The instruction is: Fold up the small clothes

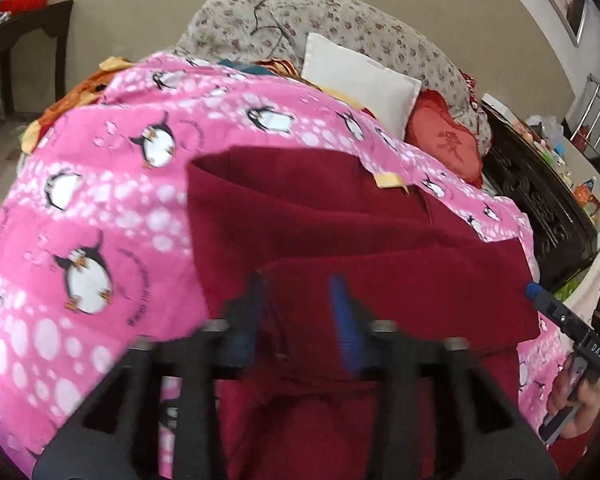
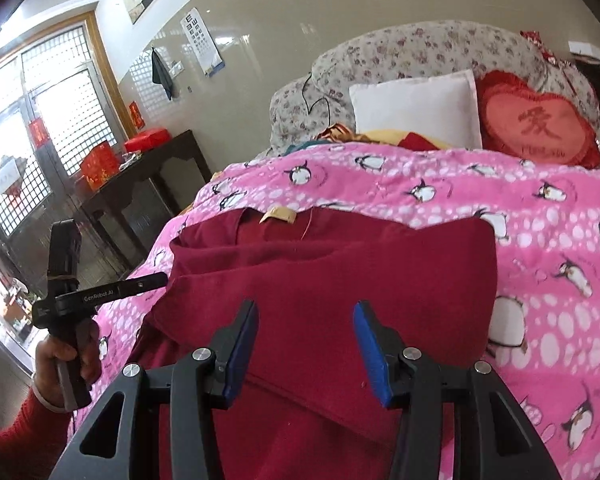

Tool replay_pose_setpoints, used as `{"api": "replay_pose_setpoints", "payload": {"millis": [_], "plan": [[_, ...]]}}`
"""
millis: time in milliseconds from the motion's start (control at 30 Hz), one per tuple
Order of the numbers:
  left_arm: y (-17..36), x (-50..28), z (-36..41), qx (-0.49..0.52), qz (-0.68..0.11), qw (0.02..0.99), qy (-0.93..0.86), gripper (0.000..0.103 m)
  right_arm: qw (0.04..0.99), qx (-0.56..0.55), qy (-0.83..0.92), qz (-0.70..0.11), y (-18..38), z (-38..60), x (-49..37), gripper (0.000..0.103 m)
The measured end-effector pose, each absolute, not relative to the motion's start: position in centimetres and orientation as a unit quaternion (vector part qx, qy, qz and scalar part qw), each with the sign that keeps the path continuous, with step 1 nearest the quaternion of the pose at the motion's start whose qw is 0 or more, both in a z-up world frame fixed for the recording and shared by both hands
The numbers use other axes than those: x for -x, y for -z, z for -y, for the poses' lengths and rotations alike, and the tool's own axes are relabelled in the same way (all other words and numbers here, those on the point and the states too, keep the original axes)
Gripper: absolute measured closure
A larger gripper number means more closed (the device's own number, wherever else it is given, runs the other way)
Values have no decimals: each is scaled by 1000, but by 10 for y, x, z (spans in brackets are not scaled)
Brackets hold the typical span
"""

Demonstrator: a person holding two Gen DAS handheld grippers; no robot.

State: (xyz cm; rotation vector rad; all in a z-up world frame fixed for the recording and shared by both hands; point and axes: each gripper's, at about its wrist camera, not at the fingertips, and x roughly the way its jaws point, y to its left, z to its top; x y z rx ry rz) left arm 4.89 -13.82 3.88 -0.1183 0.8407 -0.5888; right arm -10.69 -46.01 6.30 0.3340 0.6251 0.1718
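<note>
A dark red garment [image 1: 340, 220] lies folded on the pink penguin quilt [image 1: 100, 200], its yellow neck label [image 1: 390, 180] at the far edge. My left gripper [image 1: 298, 300] hovers over the garment's near fold, jaws apart, nothing pinched between the blue pads; the view is blurred. My right gripper [image 2: 306, 320] stands open above the same garment [image 2: 340, 280], the cloth flat beneath it. In the right wrist view the left gripper [image 2: 158, 279] reaches the garment's left edge, held by a hand [image 2: 60, 352]. The right gripper's tip [image 1: 534, 291] shows at the garment's right edge.
A white pillow [image 2: 416, 108], a red heart cushion [image 2: 536, 120] and floral bedding [image 2: 380, 52] lie beyond the quilt [image 2: 540, 240]. A dark side table [image 2: 140, 192] with red boxes stands on the left. Dark carved furniture [image 1: 540, 200] runs along the bed's right side.
</note>
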Motion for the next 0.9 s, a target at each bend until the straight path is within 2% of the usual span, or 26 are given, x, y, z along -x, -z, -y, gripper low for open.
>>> {"api": "replay_pose_setpoints", "payload": {"millis": [33,167,233,267,367,500,600,733,900], "plan": [[-35,-47,143,52,-407,869,275,41,934,-165,-85,-306,-62,460,107,56],[-21,-42,162,8,-423,869,258,42,933,-167,-88,-308,-59,459,107,55],[-17,-36,174,-24,-414,874,252,65,933,-167,-87,-308,-58,459,108,55],[-16,-36,178,-34,-414,874,250,90,932,-168,-85,-308,-59,460,108,55],[-25,-41,176,-11,-407,872,273,91,933,-173,-79,-307,-61,464,109,55],[-74,-43,154,19,-341,897,279,92,939,-163,-81,-290,-79,463,107,55],[-92,-52,138,34,-323,907,266,92,944,-153,-80,-282,-88,458,101,51],[-65,-63,124,23,-351,908,226,92,942,-137,-56,-302,-81,457,87,51],[-16,-70,130,9,-392,896,206,92,926,-102,15,-363,-38,471,48,51]]}}
